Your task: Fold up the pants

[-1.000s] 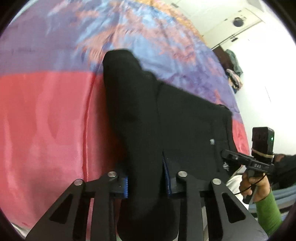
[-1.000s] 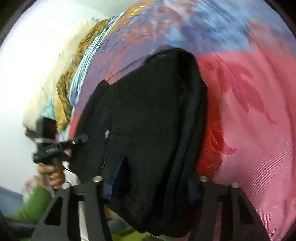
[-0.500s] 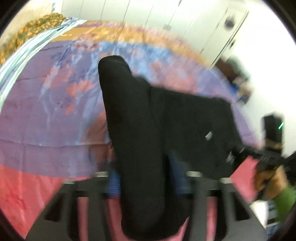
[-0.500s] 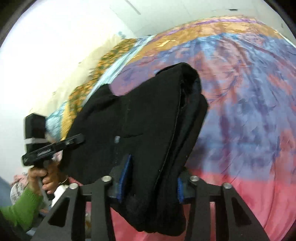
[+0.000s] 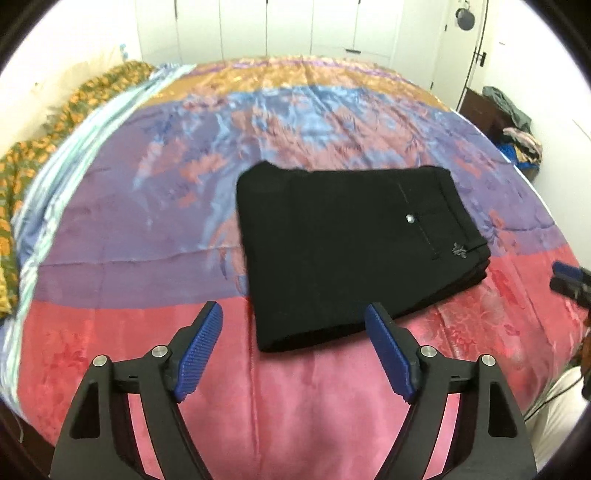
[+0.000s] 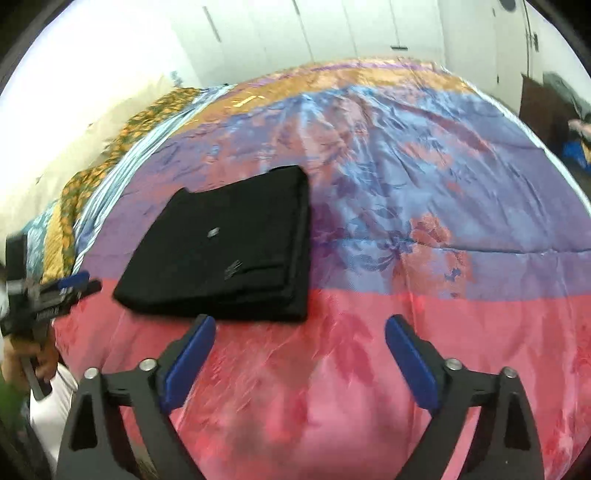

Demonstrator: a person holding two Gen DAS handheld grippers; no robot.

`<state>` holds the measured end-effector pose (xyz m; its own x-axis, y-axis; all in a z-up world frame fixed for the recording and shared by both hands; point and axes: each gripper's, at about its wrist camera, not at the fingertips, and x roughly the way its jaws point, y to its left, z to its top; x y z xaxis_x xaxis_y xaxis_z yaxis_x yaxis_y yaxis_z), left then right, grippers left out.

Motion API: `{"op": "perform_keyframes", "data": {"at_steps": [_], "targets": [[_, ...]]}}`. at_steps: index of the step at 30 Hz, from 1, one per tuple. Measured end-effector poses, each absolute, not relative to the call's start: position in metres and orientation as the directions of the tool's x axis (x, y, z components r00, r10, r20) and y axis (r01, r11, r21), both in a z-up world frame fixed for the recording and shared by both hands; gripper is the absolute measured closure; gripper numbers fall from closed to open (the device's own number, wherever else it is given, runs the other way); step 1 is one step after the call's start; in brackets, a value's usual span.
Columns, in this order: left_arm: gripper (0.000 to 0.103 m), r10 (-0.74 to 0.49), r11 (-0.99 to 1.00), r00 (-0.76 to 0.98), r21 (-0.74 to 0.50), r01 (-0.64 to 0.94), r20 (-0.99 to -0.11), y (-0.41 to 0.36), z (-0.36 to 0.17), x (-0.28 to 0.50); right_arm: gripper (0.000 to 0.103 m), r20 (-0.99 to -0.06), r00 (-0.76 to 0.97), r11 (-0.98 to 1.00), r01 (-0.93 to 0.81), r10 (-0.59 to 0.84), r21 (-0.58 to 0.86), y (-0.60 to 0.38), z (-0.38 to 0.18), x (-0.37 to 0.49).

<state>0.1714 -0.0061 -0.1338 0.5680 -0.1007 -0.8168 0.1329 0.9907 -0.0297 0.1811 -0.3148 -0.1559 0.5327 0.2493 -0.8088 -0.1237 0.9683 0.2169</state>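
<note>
While both grippers hang above the near edge of the bed point(image 5: 110, 206), the black pants point(image 5: 351, 251) lie folded into a flat rectangle on the shiny bedspread, straddling the line where the purple band meets the pink one. In the left wrist view the bundle fills the centre of the frame, its waistband to the right, with a small silver button point(image 5: 409, 218) and a pale emblem point(image 5: 458, 250) showing beside the pocket seam. The left gripper point(image 5: 293, 350) sits at the bottom of that frame, its blue-padded fingers point(image 5: 199, 343) spread and still widening, nothing between them; the near edge of the pants lies just beyond the tips, untouched.

From the right wrist view the same bundle sits left of centre, and here the stacked layers show along its near and right edges. The right gripper point(image 6: 299, 358) is likewise released, jaws opening over bare pink cloth. This view alone shows the person's hand point(image 6: 27, 354) at the lower left edge holding the other gripper by its handle. The left view alone shows a heap of clothes point(image 5: 517, 125) at the upper right by a dark cabinet, and white closet doors point(image 5: 288, 26) along the top.
</note>
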Motion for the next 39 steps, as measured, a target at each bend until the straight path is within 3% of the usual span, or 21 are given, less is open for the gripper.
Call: {"op": "perform_keyframes", "data": {"at_steps": [2,8,12,19,26,31,35,39], "targets": [[0.021,-0.095,0.991,0.581,-0.022,0.13,-0.809,-0.007,-0.127,0.168,0.0,-0.815,0.531,0.973,-0.119,0.232,0.2,-0.305,-0.155,0.169],[0.02,-0.081,0.991,0.625,0.003,0.131,-0.776,-0.011,-0.107,0.158,0.0,-0.809,0.553,0.979,-0.144,0.2,0.143,-0.277,-0.15,0.142],[0.014,-0.067,0.991,0.667,0.029,0.13,-0.742,-0.014,-0.096,0.145,0.0,-0.793,0.588,0.983,-0.17,0.16,0.072,-0.257,-0.139,0.128],[0.004,-0.023,0.987,0.781,0.109,0.117,-0.625,-0.022,-0.098,0.092,0.0,-0.687,0.726,0.98,-0.154,0.023,-0.129,-0.229,-0.112,0.084],[0.002,-0.034,0.996,0.794,0.045,0.077,-0.607,-0.015,-0.106,0.053,0.0,-0.564,0.826,0.997,-0.044,-0.003,-0.07,-0.23,-0.085,0.036],[0.002,0.023,1.0,0.814,0.029,-0.007,-0.581,-0.004,-0.095,0.045,0.0,-0.606,0.795,0.997,-0.063,0.023,-0.045,-0.225,-0.087,0.034],[0.002,0.092,0.996,0.83,0.069,-0.065,-0.55,0.002,-0.086,0.04,0.0,-0.585,0.811,1.0,-0.028,0.021,-0.004,-0.227,-0.08,0.03],[0.002,0.087,0.996,0.83,0.058,-0.066,-0.551,0.008,-0.086,0.036,0.0,-0.558,0.83,1.0,0.005,-0.006,-0.003,-0.229,-0.069,0.028]]}}
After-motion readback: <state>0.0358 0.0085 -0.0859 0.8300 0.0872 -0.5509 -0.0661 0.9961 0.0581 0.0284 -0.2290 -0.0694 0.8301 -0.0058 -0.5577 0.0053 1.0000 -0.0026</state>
